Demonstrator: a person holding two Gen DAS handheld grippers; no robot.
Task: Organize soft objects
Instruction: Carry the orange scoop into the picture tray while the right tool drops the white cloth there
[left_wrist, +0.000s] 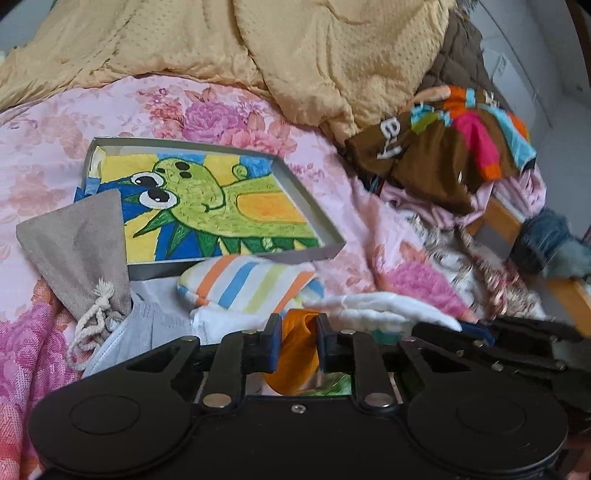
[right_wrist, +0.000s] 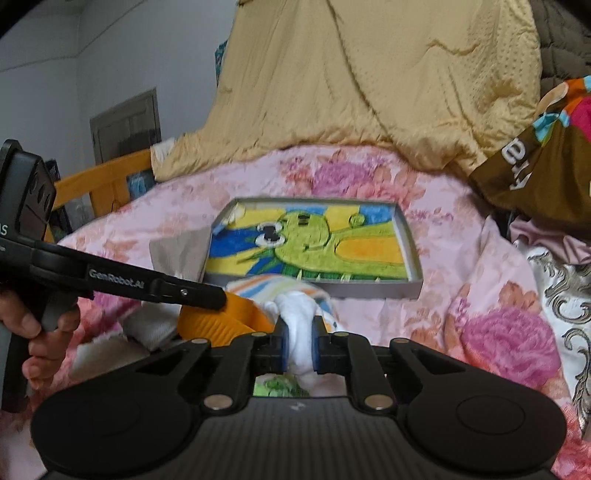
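Note:
My left gripper (left_wrist: 298, 341) is shut on an orange cloth (left_wrist: 297, 354), low over the bed; it also shows at the left of the right wrist view (right_wrist: 218, 297), pinching the orange cloth (right_wrist: 218, 321). My right gripper (right_wrist: 298, 347) is shut on a white cloth (right_wrist: 298, 321); it shows at the right of the left wrist view (left_wrist: 480, 328), holding the white cloth (left_wrist: 380, 308). A striped cloth (left_wrist: 251, 282) lies just ahead, by an open grey box (left_wrist: 314, 206) with a green dinosaur picture inside.
A grey drawstring pouch (left_wrist: 79, 243) and a face mask (left_wrist: 136, 325) lie at the left. A yellow quilt (left_wrist: 258, 44) is heaped at the back. A brown multicoloured garment (left_wrist: 443, 147) and jeans (left_wrist: 543, 236) are piled at the right by the wooden bed rail (left_wrist: 506, 214).

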